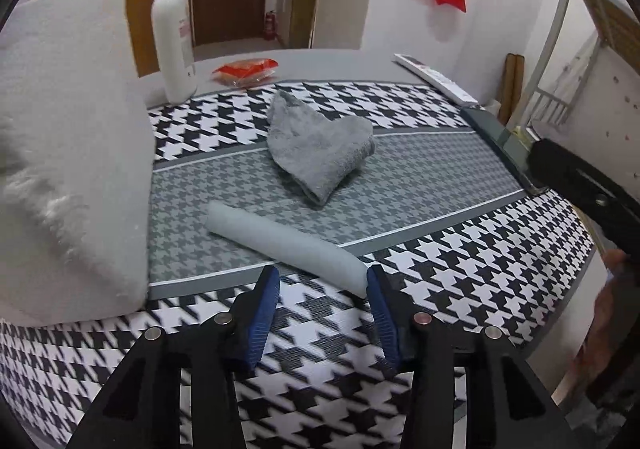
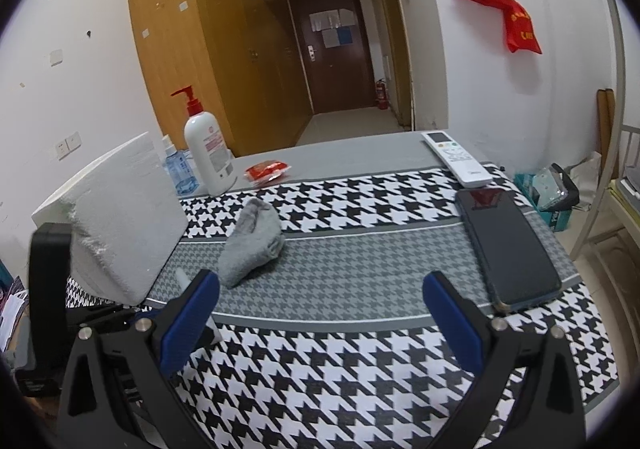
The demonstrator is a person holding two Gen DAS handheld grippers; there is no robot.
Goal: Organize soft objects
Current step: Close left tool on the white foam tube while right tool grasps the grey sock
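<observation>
A pale grey foam roll lies slantwise on the houndstooth cloth. Its near end rests against the right fingertip of my left gripper. That gripper is partly open, and its left pad stands clear of the roll. Beyond the roll sits a crumpled grey towel, also visible in the right wrist view. A big white foam block leans at the left. My right gripper hangs wide open over the cloth, holding nothing. Its left finger hides most of the roll.
A white pump bottle, a blue spray bottle and a red packet stand at the back. A white remote and a dark phone lie along the right edge. The table's edge drops off at the right.
</observation>
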